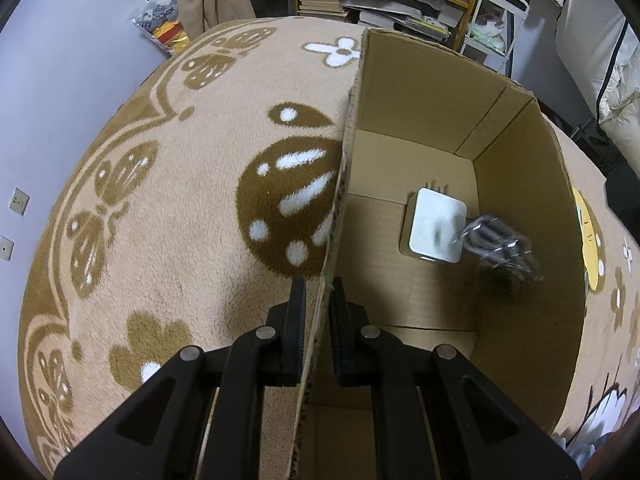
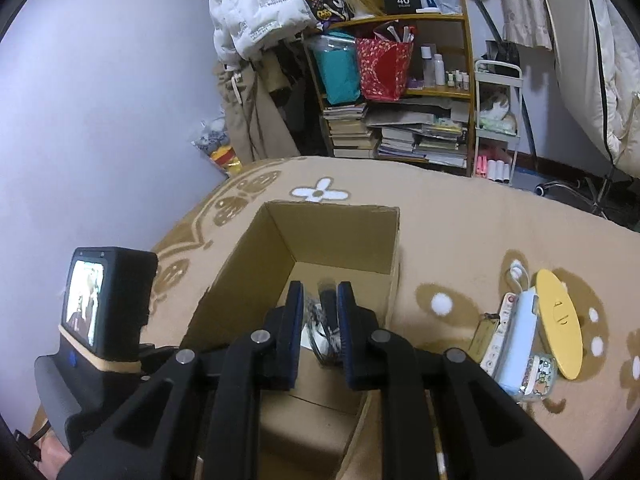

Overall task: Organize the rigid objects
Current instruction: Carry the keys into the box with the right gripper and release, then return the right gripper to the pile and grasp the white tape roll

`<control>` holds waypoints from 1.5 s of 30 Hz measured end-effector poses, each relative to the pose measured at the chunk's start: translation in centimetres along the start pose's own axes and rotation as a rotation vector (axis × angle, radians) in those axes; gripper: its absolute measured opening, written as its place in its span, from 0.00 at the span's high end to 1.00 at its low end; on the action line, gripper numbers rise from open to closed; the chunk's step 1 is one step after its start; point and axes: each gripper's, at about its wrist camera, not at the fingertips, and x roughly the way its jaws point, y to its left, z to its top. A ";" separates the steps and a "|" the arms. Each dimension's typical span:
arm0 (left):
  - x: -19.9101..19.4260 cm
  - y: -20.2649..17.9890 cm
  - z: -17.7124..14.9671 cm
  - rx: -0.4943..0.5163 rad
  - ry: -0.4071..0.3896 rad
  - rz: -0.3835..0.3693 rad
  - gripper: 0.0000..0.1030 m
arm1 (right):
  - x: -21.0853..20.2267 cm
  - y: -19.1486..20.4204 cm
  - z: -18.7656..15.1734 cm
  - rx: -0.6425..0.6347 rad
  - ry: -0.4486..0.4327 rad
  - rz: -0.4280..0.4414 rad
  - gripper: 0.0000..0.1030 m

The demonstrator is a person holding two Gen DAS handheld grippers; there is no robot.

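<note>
My left gripper point(image 1: 316, 292) is pinched shut on the near wall of the cardboard box point(image 1: 516, 184), one finger outside over the carpet point(image 1: 160, 200) and one inside, steadying it. My right gripper point(image 2: 318, 300) hangs above the same box point(image 2: 332, 236), aimed down into it. Its jaws stand a little apart, and a dark bundle point(image 2: 328, 320) shows in the gap below them. I cannot tell from this view whether the pads touch it or it has already dropped clear. In the left view that bundle point(image 1: 500, 246) is a blurred dark tangle of shiny wire or keys near the far side wall, touching the edge of a white charger point(image 1: 438, 226) that lies flat on the box floor with its prongs pointing away from me.

What is left to pack sits on the carpet to the right of the box, well apart from it: a yellow lid point(image 2: 558, 320) leaning on its edge against a pale blue case point(image 2: 520, 340), with a patterned tin point(image 2: 540, 372) in front. Their long sides run away from me, roughly parallel to the box wall. The right gripper is plainly the nearer one. As I see it, the next reach is a swing to the right and down, with the jaws turned across the thin edge of whichever piece I take.
</note>
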 end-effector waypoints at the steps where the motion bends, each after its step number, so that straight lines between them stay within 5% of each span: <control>1: 0.0 0.0 0.0 0.002 -0.001 0.005 0.90 | -0.2 -0.1 0.1 0.001 -0.005 -0.001 0.82; 4: 0.1 0.0 0.0 -0.005 0.000 0.001 0.90 | -1.0 -0.4 0.4 0.014 -0.019 -0.015 0.79; 9: 0.1 -0.1 -0.1 0.003 -0.003 0.003 0.90 | -3.5 -1.2 0.1 0.007 -0.092 -0.061 0.29; 18: 0.0 0.2 -0.1 -0.009 0.001 -0.006 0.90 | -6.3 -3.2 -1.4 0.009 -0.113 -0.183 0.01; 32: 0.0 0.3 -0.1 -0.008 0.002 -0.005 0.90 | -8.7 -7.2 -4.7 0.056 -0.106 -0.325 0.00; 45: 0.0 0.3 -0.1 0.003 0.007 -0.004 0.90 | -7.8 -10.1 -7.9 0.135 -0.063 -0.354 0.00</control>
